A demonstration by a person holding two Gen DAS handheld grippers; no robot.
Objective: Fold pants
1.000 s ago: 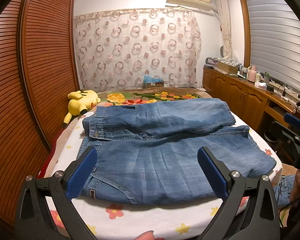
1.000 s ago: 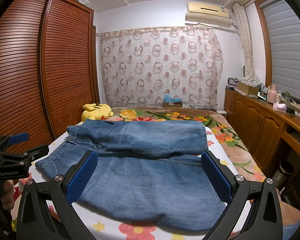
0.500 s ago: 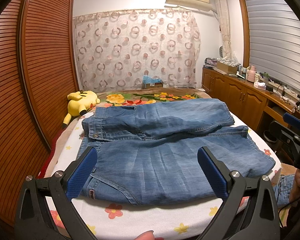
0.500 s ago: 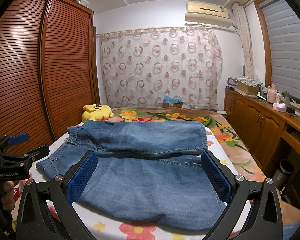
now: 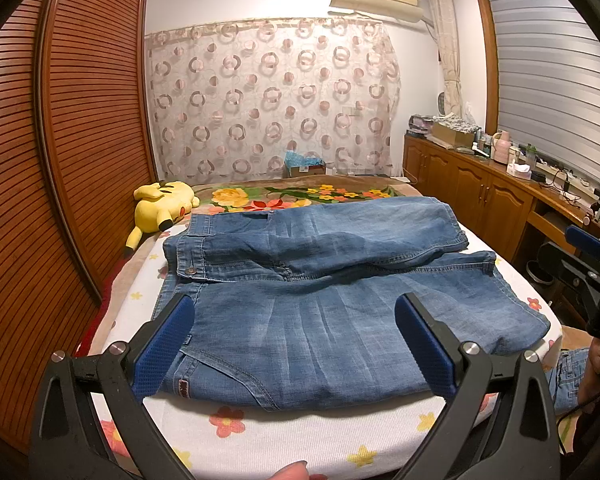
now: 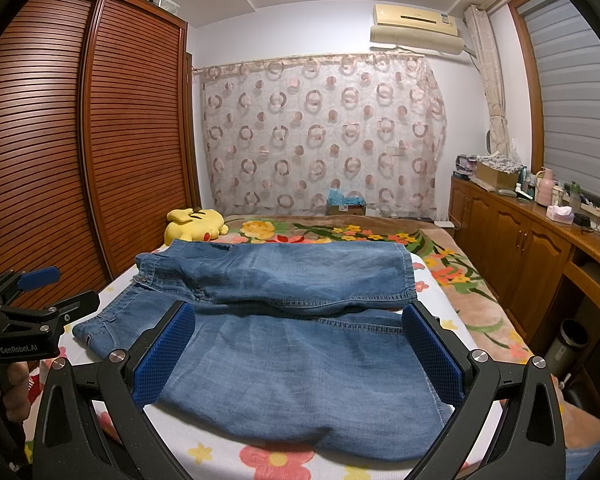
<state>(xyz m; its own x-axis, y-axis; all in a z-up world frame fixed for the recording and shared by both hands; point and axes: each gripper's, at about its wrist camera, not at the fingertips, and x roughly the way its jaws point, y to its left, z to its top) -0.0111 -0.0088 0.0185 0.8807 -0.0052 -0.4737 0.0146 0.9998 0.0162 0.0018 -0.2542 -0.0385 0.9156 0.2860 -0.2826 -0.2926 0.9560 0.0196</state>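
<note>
I am holding my left gripper (image 5: pixel 292 340) with its jaws spread wide and gripping nothing; the pair of faded blue denim pants (image 5: pixel 332 304) is lying flat on the bed beyond and below the blue pads, apart from them. My right gripper (image 6: pixel 300 350) is likewise standing agape and empty, with the same pants (image 6: pixel 292 344) showing between its jaws from the hem side.

Count: one pair of pants, two legs lying side by side, the far leg partly overlapping the near one; waistband and button toward the left. One yellow plush toy (image 5: pixel 162 206) is resting at the far left of the bed, clear of the denim. Two grippers.

The white flower-print bed sheet (image 5: pixel 284 436) is showing as a bare strip along the near edge, in front of the pants. The near hem is reaching close to the bed's right edge. A slatted brown wooden wardrobe (image 5: pixel 60 168) is flanking the left side, wooden cabinets (image 6: pixel 516 248) the right.
</note>
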